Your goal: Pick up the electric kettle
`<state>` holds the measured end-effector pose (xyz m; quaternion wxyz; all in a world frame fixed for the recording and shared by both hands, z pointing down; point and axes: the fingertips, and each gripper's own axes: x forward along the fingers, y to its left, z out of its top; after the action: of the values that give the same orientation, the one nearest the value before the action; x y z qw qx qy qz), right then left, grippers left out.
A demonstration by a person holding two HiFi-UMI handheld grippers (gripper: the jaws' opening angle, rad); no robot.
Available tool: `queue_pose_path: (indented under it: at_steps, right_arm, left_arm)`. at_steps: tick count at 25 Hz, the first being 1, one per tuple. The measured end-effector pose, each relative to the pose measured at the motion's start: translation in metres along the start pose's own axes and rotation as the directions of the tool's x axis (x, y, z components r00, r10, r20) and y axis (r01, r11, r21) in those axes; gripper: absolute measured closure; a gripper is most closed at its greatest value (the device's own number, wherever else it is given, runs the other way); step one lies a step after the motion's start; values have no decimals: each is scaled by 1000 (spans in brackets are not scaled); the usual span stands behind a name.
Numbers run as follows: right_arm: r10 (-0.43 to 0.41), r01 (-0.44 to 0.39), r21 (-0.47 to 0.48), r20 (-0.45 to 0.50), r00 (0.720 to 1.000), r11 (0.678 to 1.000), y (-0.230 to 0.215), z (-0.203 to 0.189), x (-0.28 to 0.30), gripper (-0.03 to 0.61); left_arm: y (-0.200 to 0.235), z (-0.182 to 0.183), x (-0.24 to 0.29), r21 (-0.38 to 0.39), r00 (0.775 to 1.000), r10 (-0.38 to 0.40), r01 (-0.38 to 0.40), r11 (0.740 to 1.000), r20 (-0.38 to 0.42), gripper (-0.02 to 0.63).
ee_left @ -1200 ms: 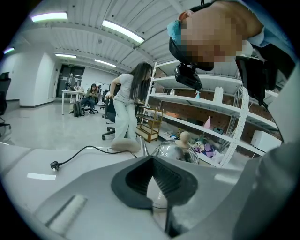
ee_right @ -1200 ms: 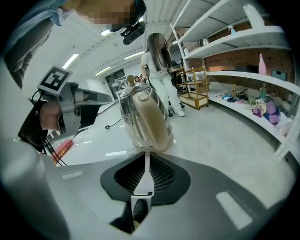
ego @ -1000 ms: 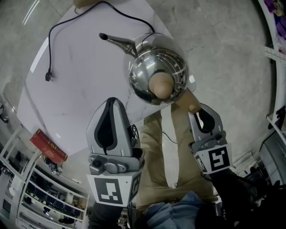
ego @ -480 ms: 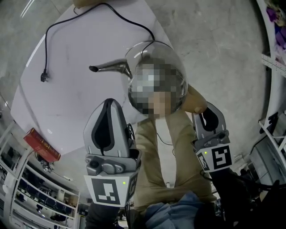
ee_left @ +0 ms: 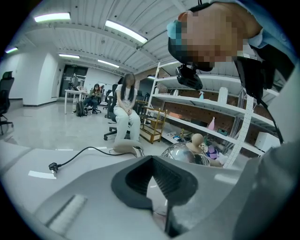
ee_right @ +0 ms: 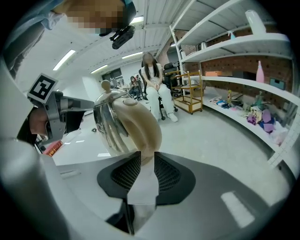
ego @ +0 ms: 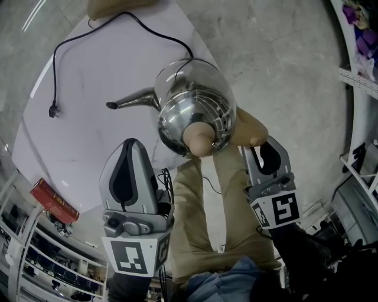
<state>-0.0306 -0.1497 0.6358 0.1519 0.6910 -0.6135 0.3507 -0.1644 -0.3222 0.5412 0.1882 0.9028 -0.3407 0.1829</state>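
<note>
The steel kettle (ego: 195, 106), with a wooden lid knob (ego: 199, 138) and a long spout (ego: 130, 101), stands at the near edge of the white table (ego: 88, 147). Its tan handle (ego: 251, 127) runs between the jaws of my right gripper (ego: 253, 146). In the right gripper view the handle (ee_right: 140, 124) sits in the slot of the right gripper (ee_right: 142, 161); the jaws have just been opening and no longer clamp it. My left gripper (ego: 131, 144) hangs left of the kettle, shut and empty. In the left gripper view the kettle (ee_left: 185, 153) shows beyond the left gripper (ee_left: 151, 161).
A black cord (ego: 71, 41) with a plug (ego: 52, 110) runs over the table from the tan base (ego: 115, 6) at the far edge. A red box (ego: 54, 200) lies on shelving at lower left. The person's trousers (ego: 201, 224) are below the kettle. Grey floor lies to the right.
The kettle has turned, its spout swinging from up-left to straight left, and it has shifted slightly left in the view. Both grippers stay about where they were.
</note>
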Motion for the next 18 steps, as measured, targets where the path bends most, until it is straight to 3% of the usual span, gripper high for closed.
queue_pose_path:
  at_steps: [10, 18]
  right_arm:
    - [-125, 120, 79, 58, 990, 990, 2, -21, -13, 340]
    - [-148, 142, 73, 86, 985, 987, -2, -16, -4, 283]
  left_arm:
    - [0, -16, -5, 35, 998, -63, 63, 997, -13, 563]
    - [11, -19, 0, 33, 998, -63, 64, 997, -14, 563]
